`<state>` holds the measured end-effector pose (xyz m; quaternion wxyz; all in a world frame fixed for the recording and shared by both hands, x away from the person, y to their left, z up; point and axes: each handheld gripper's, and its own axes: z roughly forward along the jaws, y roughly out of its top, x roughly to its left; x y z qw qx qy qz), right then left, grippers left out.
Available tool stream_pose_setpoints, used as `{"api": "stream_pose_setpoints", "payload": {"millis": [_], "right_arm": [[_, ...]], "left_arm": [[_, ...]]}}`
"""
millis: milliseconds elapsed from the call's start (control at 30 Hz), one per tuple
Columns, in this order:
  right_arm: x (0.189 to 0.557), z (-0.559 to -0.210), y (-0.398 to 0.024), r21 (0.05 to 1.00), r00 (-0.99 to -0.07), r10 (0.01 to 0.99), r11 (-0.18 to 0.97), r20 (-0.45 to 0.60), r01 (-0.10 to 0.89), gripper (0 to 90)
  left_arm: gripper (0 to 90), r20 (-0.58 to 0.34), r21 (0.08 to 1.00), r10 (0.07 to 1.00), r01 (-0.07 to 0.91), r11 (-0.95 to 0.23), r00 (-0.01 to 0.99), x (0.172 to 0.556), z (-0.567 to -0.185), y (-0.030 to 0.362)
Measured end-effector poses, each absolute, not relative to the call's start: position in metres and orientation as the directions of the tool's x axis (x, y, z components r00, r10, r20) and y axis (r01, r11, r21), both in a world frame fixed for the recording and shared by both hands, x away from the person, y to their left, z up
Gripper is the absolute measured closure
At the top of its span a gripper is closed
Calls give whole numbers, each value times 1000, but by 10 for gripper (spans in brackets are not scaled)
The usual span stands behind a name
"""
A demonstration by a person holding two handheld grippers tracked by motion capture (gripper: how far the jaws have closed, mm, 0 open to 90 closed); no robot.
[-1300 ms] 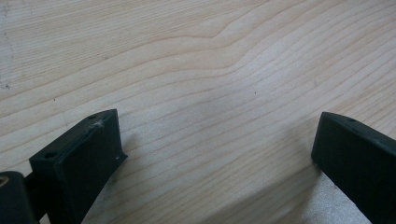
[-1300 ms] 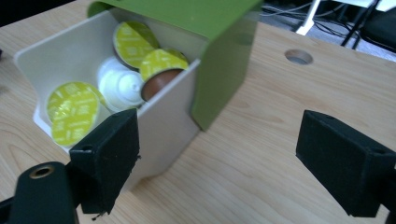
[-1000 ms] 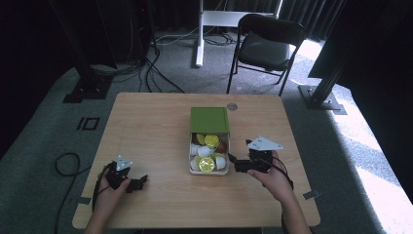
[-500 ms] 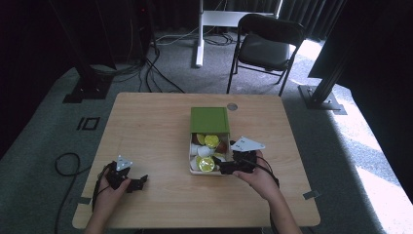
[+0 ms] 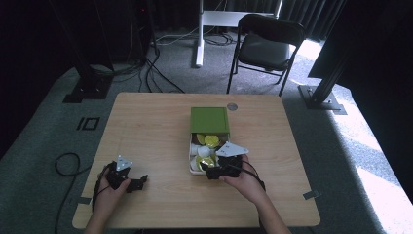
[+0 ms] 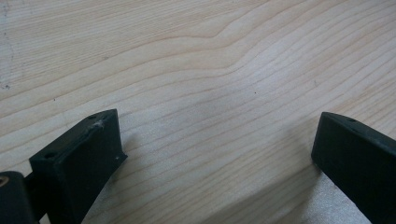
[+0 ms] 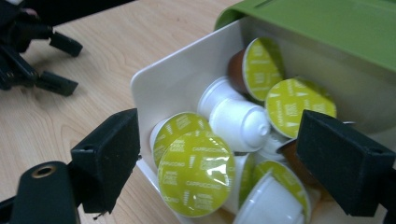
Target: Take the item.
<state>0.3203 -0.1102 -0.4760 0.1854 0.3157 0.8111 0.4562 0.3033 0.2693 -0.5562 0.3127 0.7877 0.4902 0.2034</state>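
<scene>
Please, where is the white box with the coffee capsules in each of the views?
High view: white box at table centre, half under its green lid.
Right gripper view: white box between the open jaws.
Left gripper view: only table wood.
Shared landmark: the green lid.

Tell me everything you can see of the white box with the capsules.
The box is a white, smooth, plastic-looking drawer with rounded corners, pulled partway out of a green sleeve near the table's middle. It lies flat on the wood, heaped with capsules: white and brown cups, green foil lids, some reading "cappuccino". The open right gripper straddles its near end; contact is unclear.
</scene>
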Motion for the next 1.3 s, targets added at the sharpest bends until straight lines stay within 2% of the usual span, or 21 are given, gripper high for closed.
{"api": "stream_pose_setpoints", "payload": {"millis": [200, 233, 467, 600, 800, 1300], "right_arm": [[319, -485, -101, 849, -736, 676, 409, -36, 334, 164], [319, -488, -97, 842, -735, 677, 422, -46, 336, 197], [318, -497, -91, 815, -727, 679, 477, -102, 330, 287], [318, -501, -90, 806, -723, 681, 489, -114, 333, 295], [318, -508, -87, 792, -719, 682, 510, -133, 337, 371], [321, -504, -89, 796, -710, 699, 479, -91, 369, 398]], "left_arm": [[28, 14, 692, 899, 645, -325, 437, 303, -556, 269], [28, 14, 692, 899, 645, -324, 437, 303, -556, 269], [28, 14, 692, 899, 645, -324, 437, 303, -556, 269], [28, 14, 692, 899, 645, -324, 437, 303, -556, 269], [28, 14, 692, 899, 645, -324, 437, 303, -556, 269], [28, 14, 692, 899, 645, -324, 437, 303, -556, 269]]}}
